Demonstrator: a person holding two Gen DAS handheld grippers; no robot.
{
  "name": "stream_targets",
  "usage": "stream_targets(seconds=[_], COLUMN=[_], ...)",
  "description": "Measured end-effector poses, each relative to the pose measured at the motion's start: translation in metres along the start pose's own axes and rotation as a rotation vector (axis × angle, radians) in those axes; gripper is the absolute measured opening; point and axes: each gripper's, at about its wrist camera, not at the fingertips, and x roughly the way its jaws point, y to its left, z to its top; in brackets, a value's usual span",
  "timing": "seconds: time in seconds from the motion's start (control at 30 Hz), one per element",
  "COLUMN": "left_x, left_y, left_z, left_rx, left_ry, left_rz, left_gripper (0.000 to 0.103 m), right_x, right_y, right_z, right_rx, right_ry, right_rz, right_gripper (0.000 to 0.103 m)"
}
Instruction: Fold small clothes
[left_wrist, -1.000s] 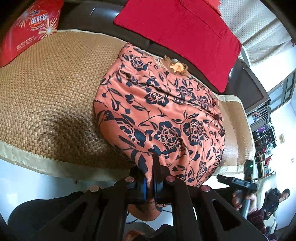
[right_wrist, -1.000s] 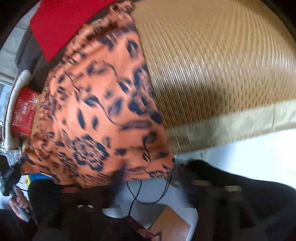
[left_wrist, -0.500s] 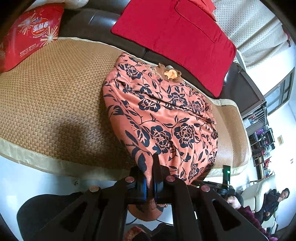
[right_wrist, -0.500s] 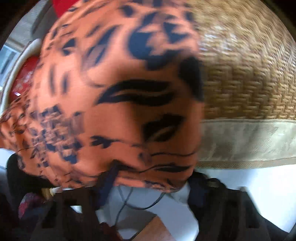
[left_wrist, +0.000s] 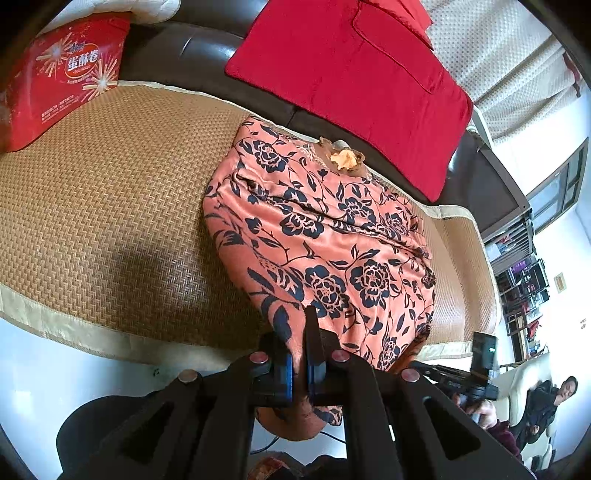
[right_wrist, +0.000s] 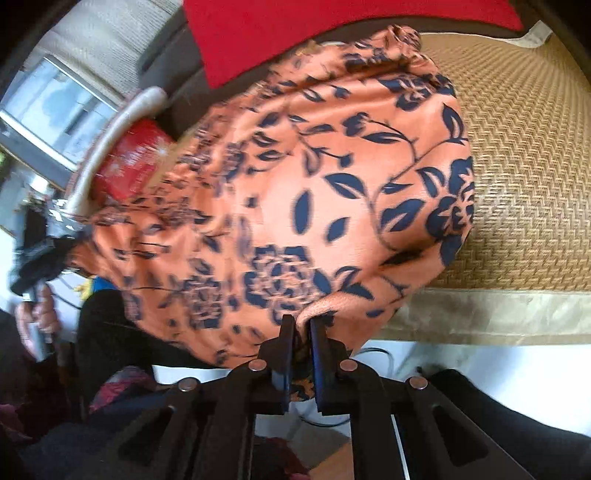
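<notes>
While both claws pinch the garment's near hem, most of the garment (left_wrist: 321, 240) lies ahead of them on the mat (left_wrist: 103, 206), and only that hem hangs past the mat's front border. The left claw (left_wrist: 299, 350) has its fingers pressed together on a fold of cloth at the hem's left end; a loose flap droops below its fingers. The right claw (right_wrist: 303, 332) is likewise closed on a small bunch of the hem, with the garment (right_wrist: 295, 192) ballooning up and ahead of it, toward the red cushion (right_wrist: 295, 33).

Judging from this, the step in hand is carrying the near hem forward over the rest to make a fold. Several things could spoil it. The fabric looks slick and thin, and each claw holds only a narrow pinch, so a quick pull might slide the cloth out. The cloth ahead of the right claw is humped rather than flat, so it may land wrinkled or skewed. If the claws travel unevenly, the hem would meet the far edge, near the collar (left_wrist: 345, 158), at a slant. Dragging could also bunch the layers underneath.
</notes>
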Motion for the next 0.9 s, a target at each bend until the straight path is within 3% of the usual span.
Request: stream_targets(seconds=[0.17,0.33,0.4,0.5,0.53,0.7,0.73,0.77,0.9], left_x=[0.006,0.01,0.012,0.016,0.017,0.017,0.016,0.015,0.013], left_y=[0.005,0.009,0.01,0.012,0.011,0.006,0.006,0.005,0.007], left_z=[0.002,0.002,0.003,0.003,0.003,0.002,0.002,0.002,0.002], left_rx=[-0.013,-0.019,-0.021,-0.023,-0.026,-0.023,-0.023,-0.022,-0.026], left_ry=[0.01,0.015,0.017,0.021,0.022,0.023,0.022,0.02,0.017], left_rz=[-0.001,0.0,0.001,0.008,0.008,0.011,0.011,0.012,0.018], left_gripper=[0.005,0.005,0.005,0.005,0.005,0.005,0.005,0.005,0.005], right_x=[0.019,0.012,0.005,0.001,0.0,0.001,0.004,0.007,0.013], right_y=[-0.033,-0.053,-0.059,-0.077,-0.084,-0.106,-0.107,-0.107,-0.099], right_z=[0.001,-0.003,-0.007,-0.008,-0.008,0.002,0.003,0.001,-0.01], right_rx=[0.127,0.183,0.193,0.233,0.25,0.29,0.286,0.279,0.207], right_ry=[0.092,0.107,0.095,0.085,0.067,0.022,0.043,0.072,0.144], right_rz=[-0.052,-0.045,-0.055,-0.107,-0.136,-0.071,-0.047,-0.029,-0.048], right_gripper=[0.01,0.012,0.02,0.063,0.072,0.066,0.054,0.035,0.013])
